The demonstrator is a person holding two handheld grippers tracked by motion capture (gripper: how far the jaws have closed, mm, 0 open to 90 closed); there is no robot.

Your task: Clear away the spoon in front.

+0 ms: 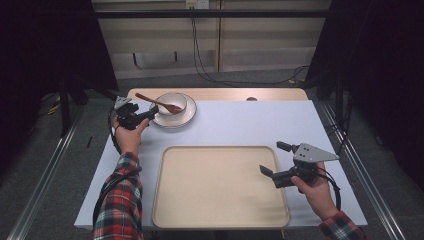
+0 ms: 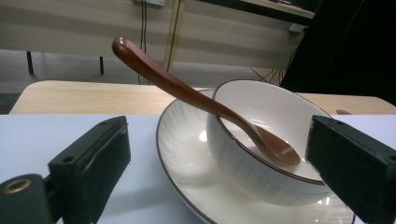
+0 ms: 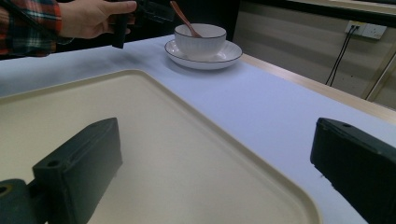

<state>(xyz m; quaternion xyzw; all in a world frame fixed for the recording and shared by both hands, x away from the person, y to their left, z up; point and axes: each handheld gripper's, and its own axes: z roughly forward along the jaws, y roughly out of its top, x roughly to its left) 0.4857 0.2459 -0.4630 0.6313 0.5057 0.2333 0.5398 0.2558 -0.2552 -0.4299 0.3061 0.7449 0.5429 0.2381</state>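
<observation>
A white bowl [image 1: 175, 102] stands on a white plate [image 1: 189, 118] at the table's far left, and a brown spoon [image 1: 150, 100] rests in the bowl with its handle slanting up to the left. My left gripper [image 1: 152, 112] is open at the plate's left rim. In the left gripper view the plate [image 2: 187, 158], bowl [image 2: 243, 163] and spoon [image 2: 187, 93] sit close ahead between the spread jaws, which touch none of them. My right gripper [image 1: 274, 158] is open and holds nothing above the right edge of a beige tray [image 1: 220, 187], whose surface [image 3: 140, 140] lies under its jaws.
The tray covers the near middle of the pale table [image 1: 250, 120]. A wooden strip [image 1: 225, 94] runs along the far edge. Cables [image 1: 200, 60] hang down the wall behind. In the right gripper view a hand in a plaid sleeve [image 3: 93, 18] holds the left gripper [image 3: 149, 9] beside the bowl [image 3: 200, 39].
</observation>
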